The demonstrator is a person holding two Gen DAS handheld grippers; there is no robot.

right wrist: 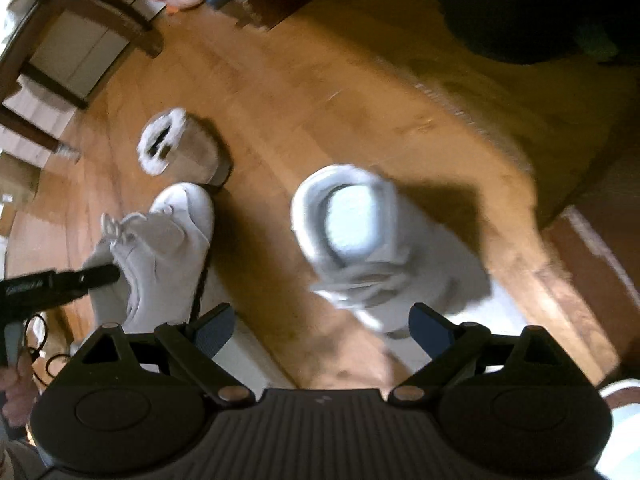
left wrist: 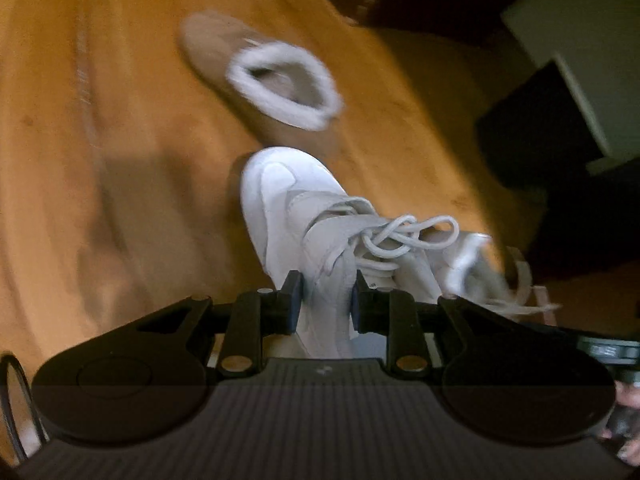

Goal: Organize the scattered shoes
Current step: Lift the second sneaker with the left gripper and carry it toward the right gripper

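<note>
My left gripper (left wrist: 326, 304) was clamped on the tongue side of a white sneaker (left wrist: 288, 208), toe pointing toward the tan fur-lined boot (left wrist: 260, 76) on the wooden floor (left wrist: 100, 120). My right gripper (right wrist: 322, 330) stood wide and empty above a second white sneaker (right wrist: 360, 232).

White leather lace-up sneaker (left wrist: 288, 216) at centre of the left wrist view, grey straps, white laces. Tan suede slipper boot (left wrist: 224, 52) in upper middle, white fleece trim. Honey-orange wooden plank floor (left wrist: 100, 120) throughout. In the right wrist view, second white sneaker (right wrist: 360, 232) at centre, pale blue-white insole. Black plastic gripper (right wrist: 320, 328) along bottom edge, dark blue pads (right wrist: 430, 330), ribbed grey body.
</note>
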